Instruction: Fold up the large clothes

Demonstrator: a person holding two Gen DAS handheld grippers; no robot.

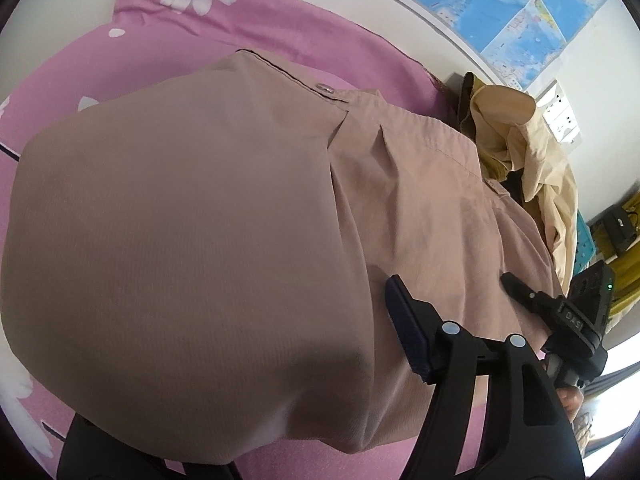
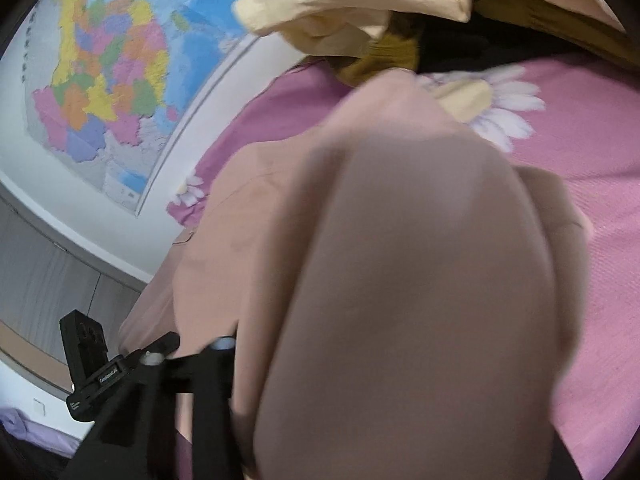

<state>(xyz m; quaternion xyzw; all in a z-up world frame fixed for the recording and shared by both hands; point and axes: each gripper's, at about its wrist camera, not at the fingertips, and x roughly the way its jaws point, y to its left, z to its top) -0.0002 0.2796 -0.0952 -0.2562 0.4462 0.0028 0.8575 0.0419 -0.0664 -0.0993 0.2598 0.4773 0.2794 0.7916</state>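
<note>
A large beige-pink garment (image 1: 208, 216) lies on the pink flowered bed sheet (image 1: 280, 36), with a snap button (image 1: 325, 89) near its far edge. A fold of it hangs close over the left camera and hides my left gripper's left finger; the right finger (image 1: 404, 320) shows, so the gripper looks shut on the cloth. In the right wrist view the same garment (image 2: 400, 280) drapes over the lens, blurred. My right gripper's left finger (image 2: 216, 364) shows at the cloth's edge; the other is hidden. The right gripper also shows in the left wrist view (image 1: 520, 288).
A heap of cream and olive clothes (image 1: 516, 152) lies at the far end of the bed, also in the right wrist view (image 2: 360, 12). A map (image 2: 108, 76) hangs on the white wall beside the bed. A grey cabinet (image 2: 44, 280) stands at left.
</note>
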